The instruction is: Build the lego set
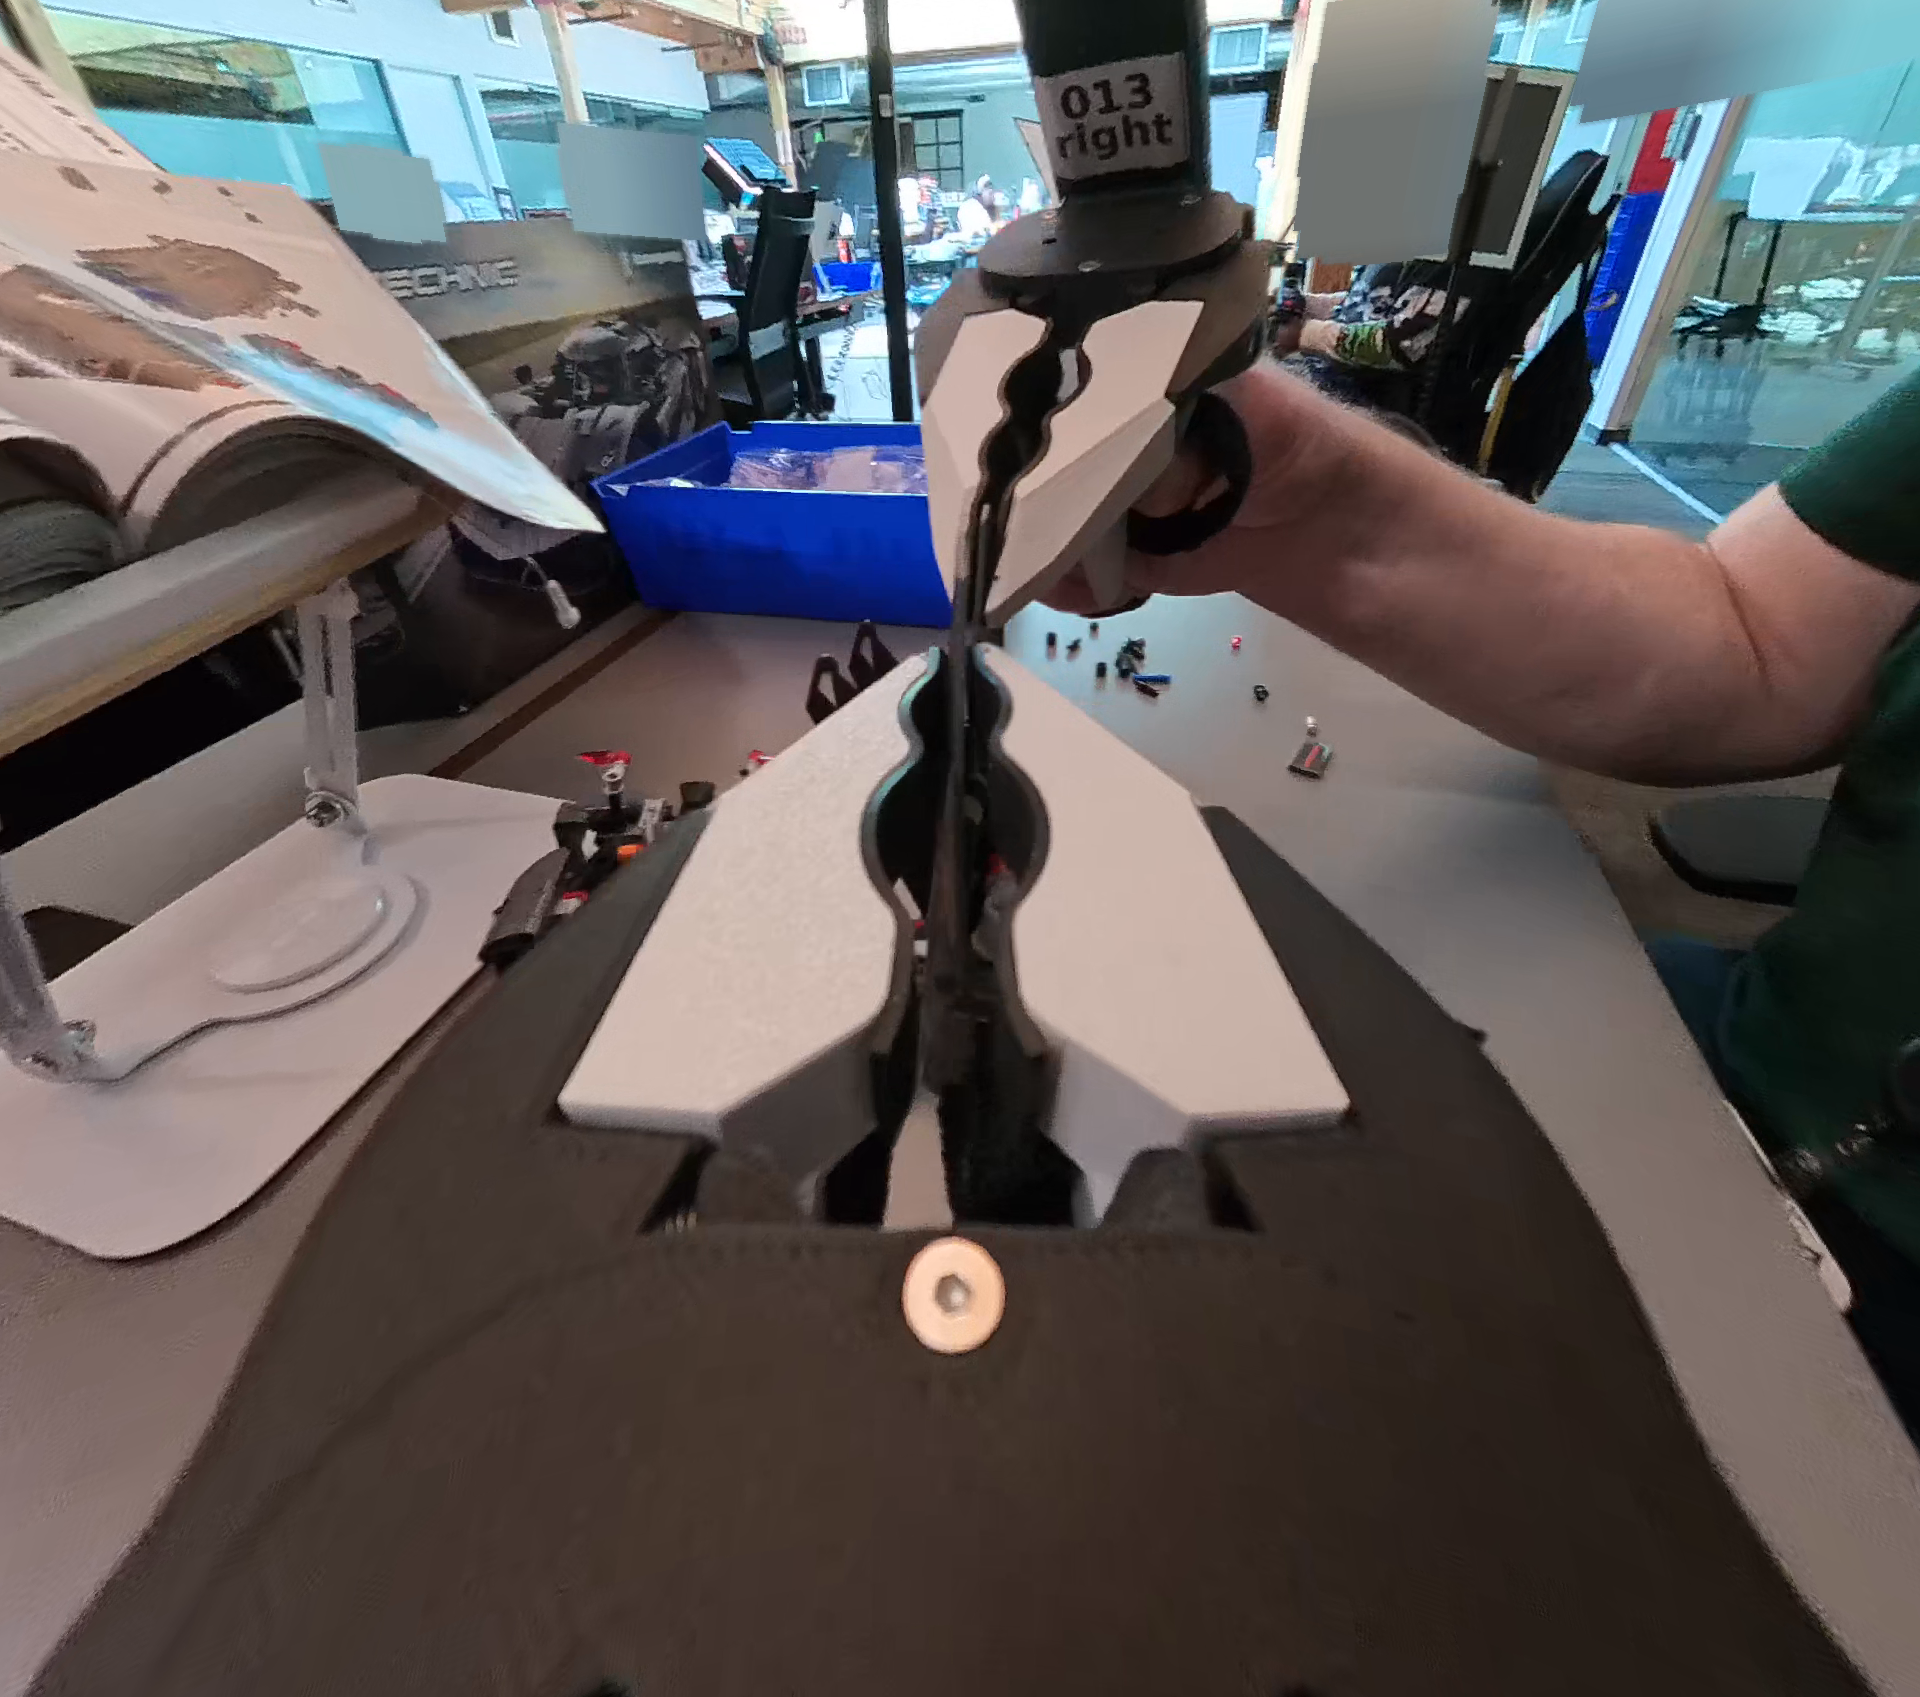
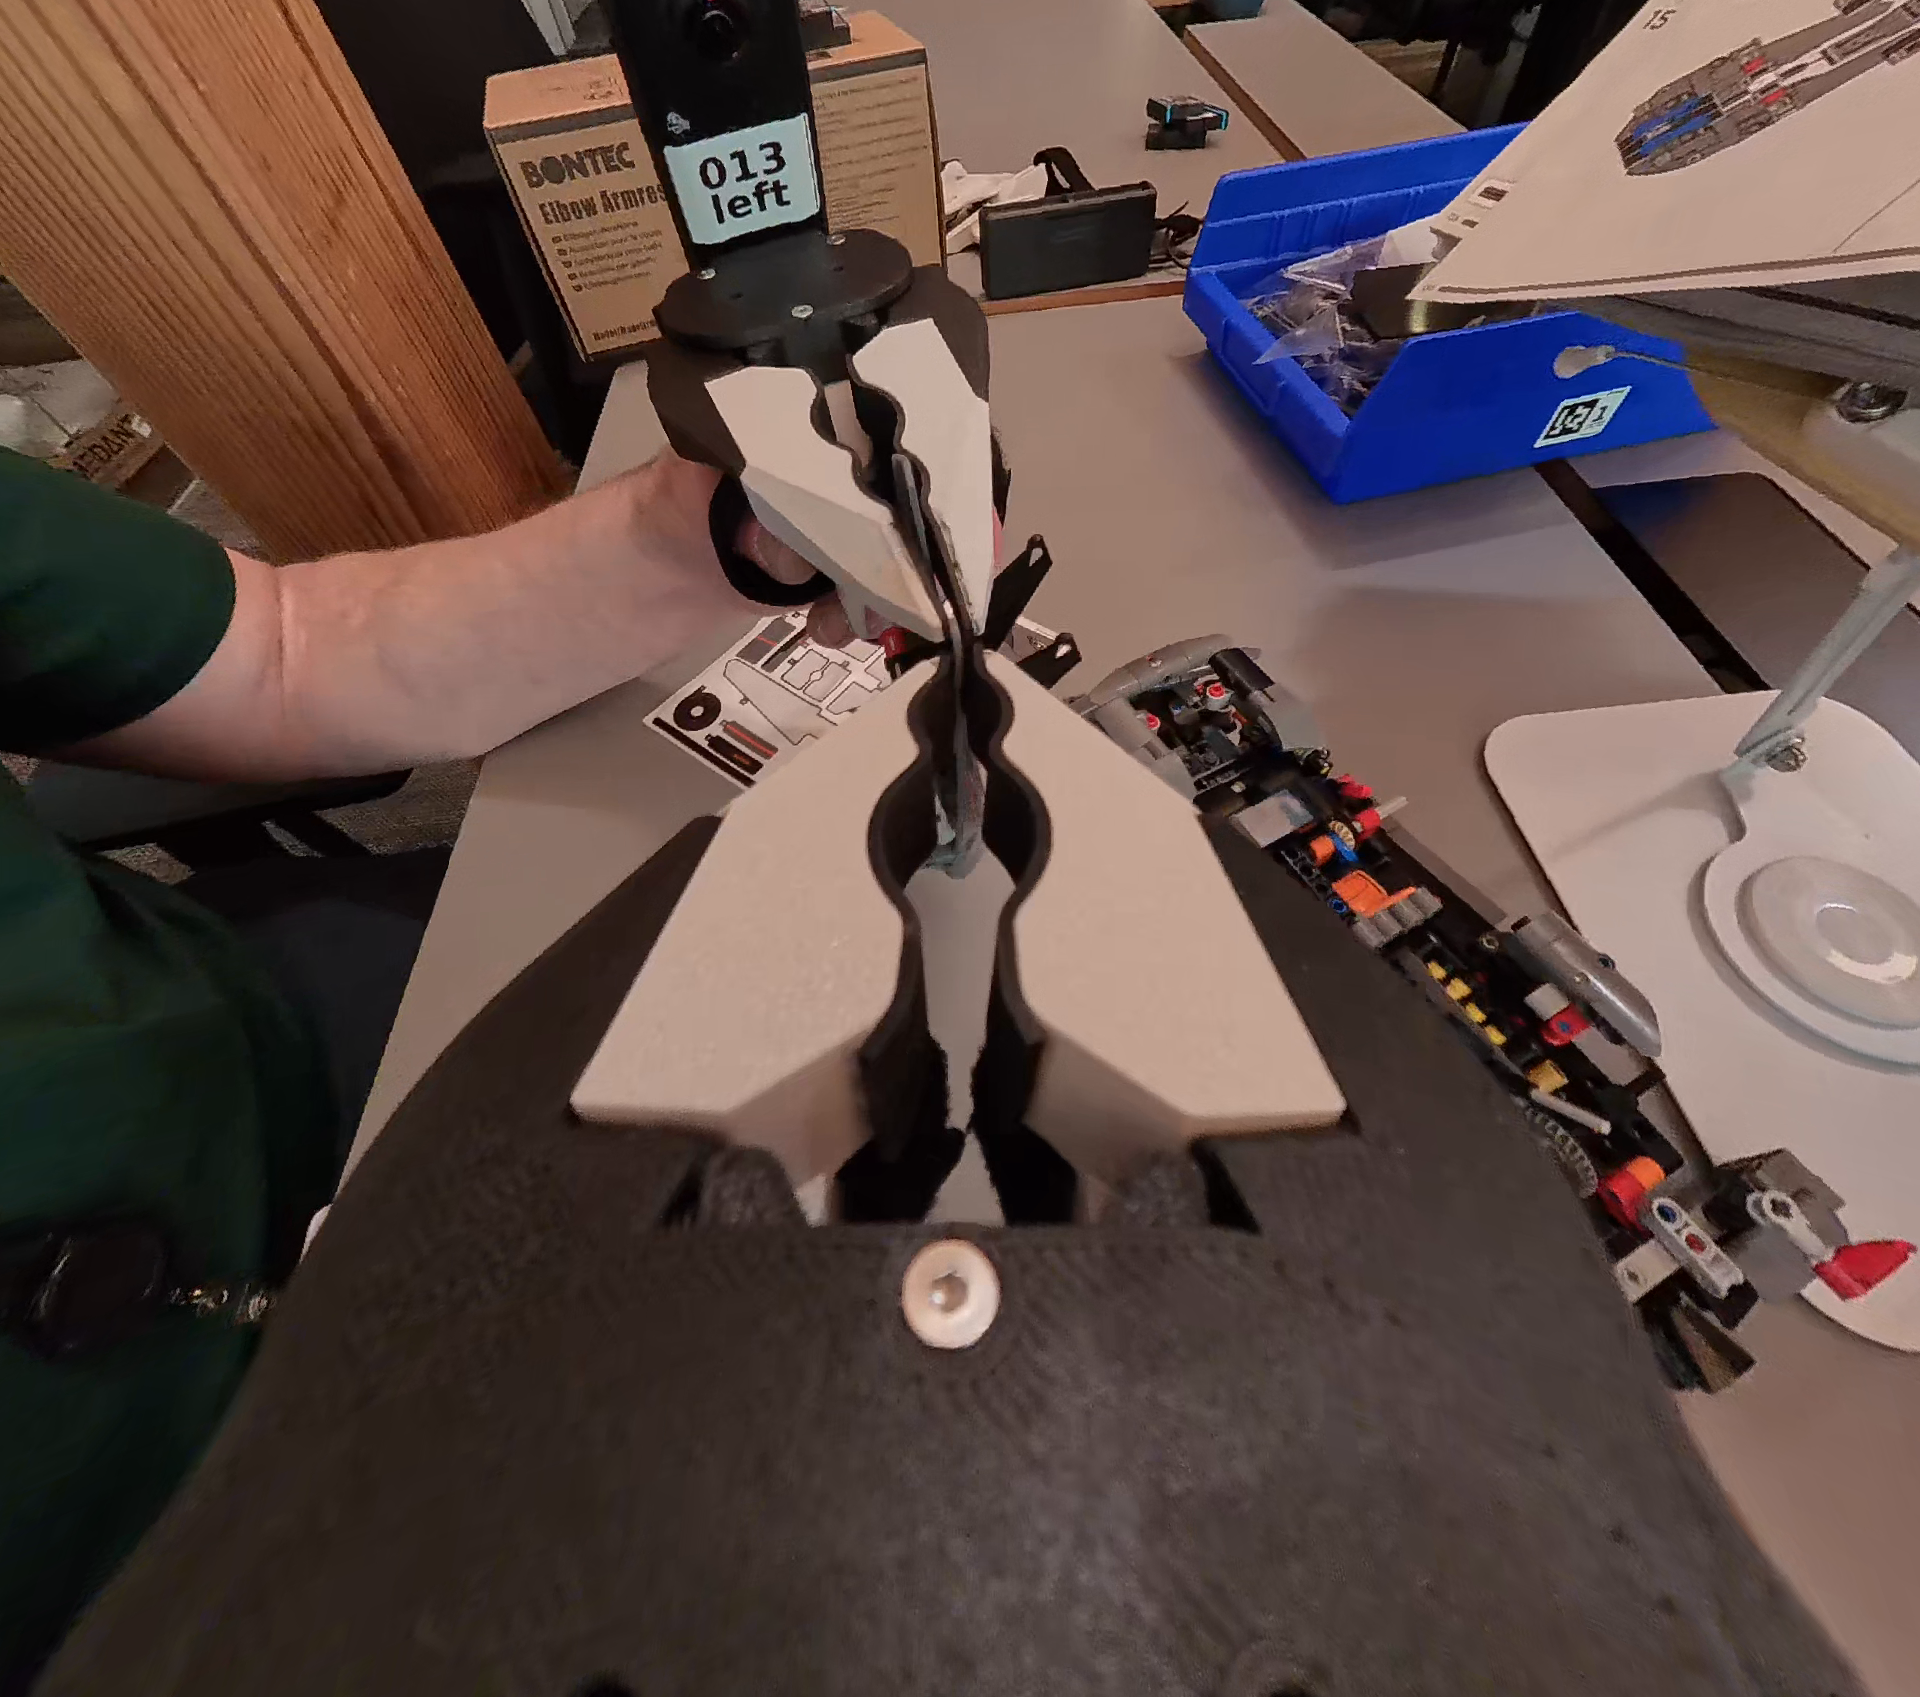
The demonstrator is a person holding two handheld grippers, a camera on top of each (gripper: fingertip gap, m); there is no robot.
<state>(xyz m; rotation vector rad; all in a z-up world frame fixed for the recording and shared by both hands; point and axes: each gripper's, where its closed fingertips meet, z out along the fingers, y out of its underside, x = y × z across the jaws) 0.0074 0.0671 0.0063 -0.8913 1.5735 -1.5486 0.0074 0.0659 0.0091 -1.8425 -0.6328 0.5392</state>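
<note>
My left gripper is shut on a thin dark lego piece held edge-on between its white fingers. My right gripper faces it tip to tip, held by a hand, and is shut on another thin dark piece. In the right wrist view my right gripper clamps a thin dark grey piece. The left gripper there holds a flat piece with black arms sticking out. The two pieces meet at the tips above the table; I cannot tell if they are joined. The long part-built lego car lies to the right.
A blue bin of bagged parts stands behind. An open instruction booklet rests on a stand with a white base. A sticker sheet lies under the grippers. Loose small pieces lie scattered on the grey table. A cardboard box stands at the back. My left and right fingertips are right by each other.
</note>
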